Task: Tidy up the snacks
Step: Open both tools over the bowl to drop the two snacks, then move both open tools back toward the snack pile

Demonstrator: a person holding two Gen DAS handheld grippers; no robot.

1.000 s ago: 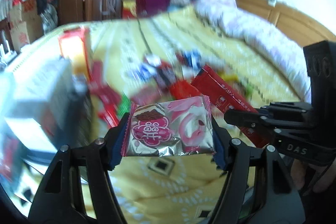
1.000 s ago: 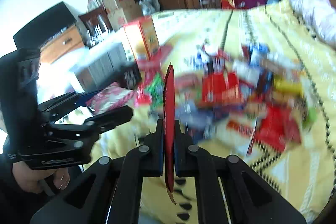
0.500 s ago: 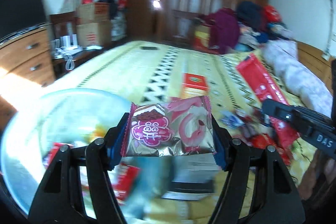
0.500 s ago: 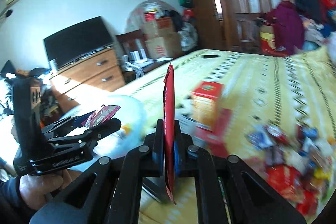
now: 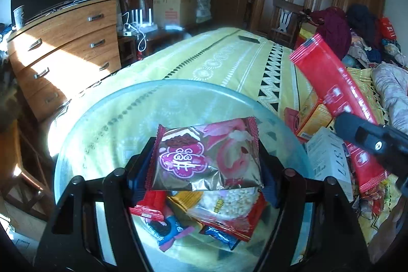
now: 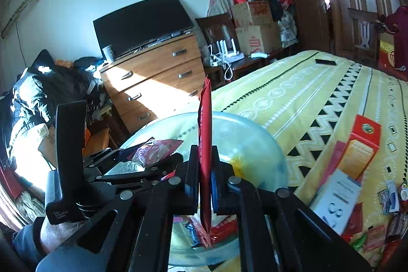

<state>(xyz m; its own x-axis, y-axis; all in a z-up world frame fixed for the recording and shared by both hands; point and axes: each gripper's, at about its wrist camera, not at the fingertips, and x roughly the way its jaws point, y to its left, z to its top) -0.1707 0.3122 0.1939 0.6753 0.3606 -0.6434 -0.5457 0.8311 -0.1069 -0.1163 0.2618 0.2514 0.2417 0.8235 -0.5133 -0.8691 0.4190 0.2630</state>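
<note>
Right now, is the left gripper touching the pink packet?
Touching. The left wrist view shows the left gripper with its pads pressed against both side edges of the pink packet, holding it above the clear bowl.

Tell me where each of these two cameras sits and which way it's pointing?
Left wrist: on the left gripper, looking along its fingers, over the pink foil packet into the clear bowl; the right gripper intrudes at right.
Right wrist: on the right gripper, facing the dresser; left gripper and hand show.
Shared: bowl, bed, long red packet.

Pink-silver snack packet; red stick pack; translucent pale-blue bowl; yellow zigzag-patterned bedspread.
</note>
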